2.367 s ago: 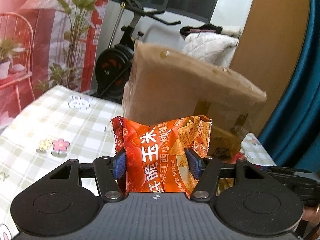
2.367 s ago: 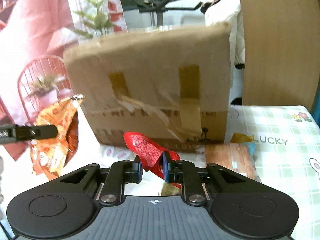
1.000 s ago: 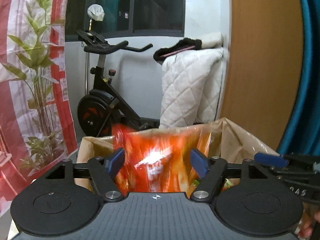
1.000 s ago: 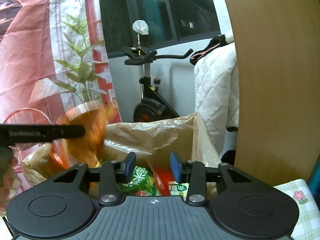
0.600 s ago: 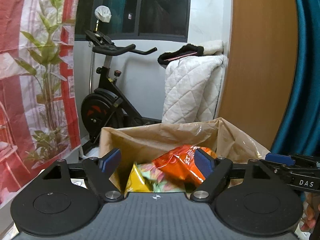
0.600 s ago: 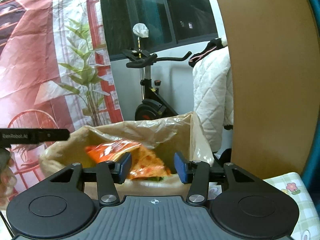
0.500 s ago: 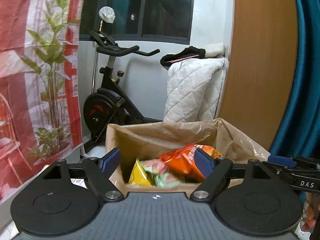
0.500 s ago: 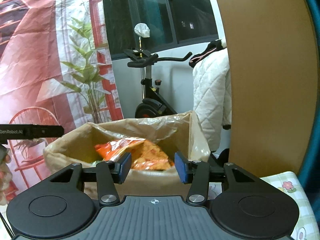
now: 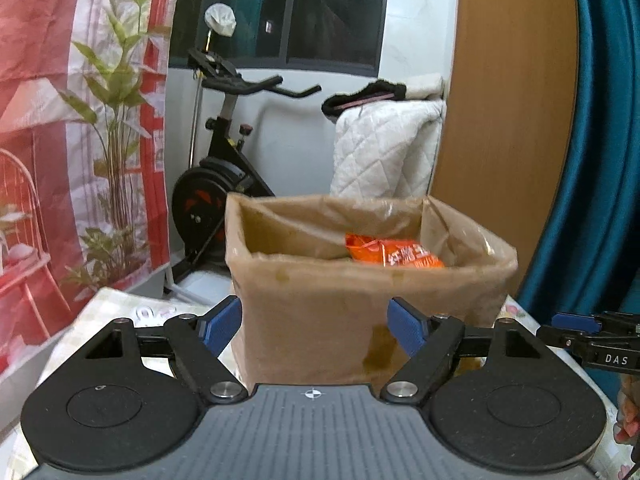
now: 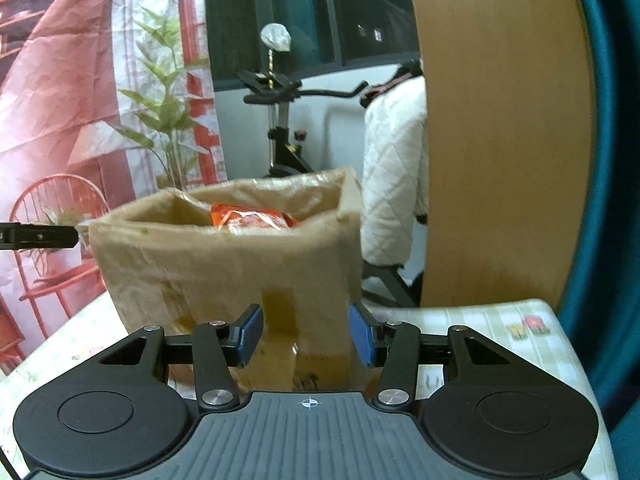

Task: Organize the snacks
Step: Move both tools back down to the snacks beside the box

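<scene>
A brown cardboard box [image 9: 360,320] [image 10: 224,276] stands open-topped on the checked tablecloth. An orange snack bag [image 9: 394,256] [image 10: 250,220] lies inside it, showing over the rim. My left gripper [image 9: 316,328] is open, short of the box's near wall, with nothing between its blue pads. My right gripper [image 10: 306,338] is open too, narrower, empty, also in front of the box. The right gripper's finger [image 9: 576,326] shows at the right edge of the left wrist view; the left gripper's finger [image 10: 38,236] shows at the left edge of the right wrist view.
The table [image 10: 500,320] carries a green-checked cloth with flower prints. Behind it stand an exercise bike [image 9: 224,184], a white quilted cover [image 9: 384,152], a wooden panel [image 10: 500,128] and a teal curtain [image 9: 600,160]. A red printed backdrop [image 10: 80,80] fills the left.
Both grippers let go of their snack bags over the box and then drew back from it. The orange bag now lies inside. The box looks further off and its front wall shows.
</scene>
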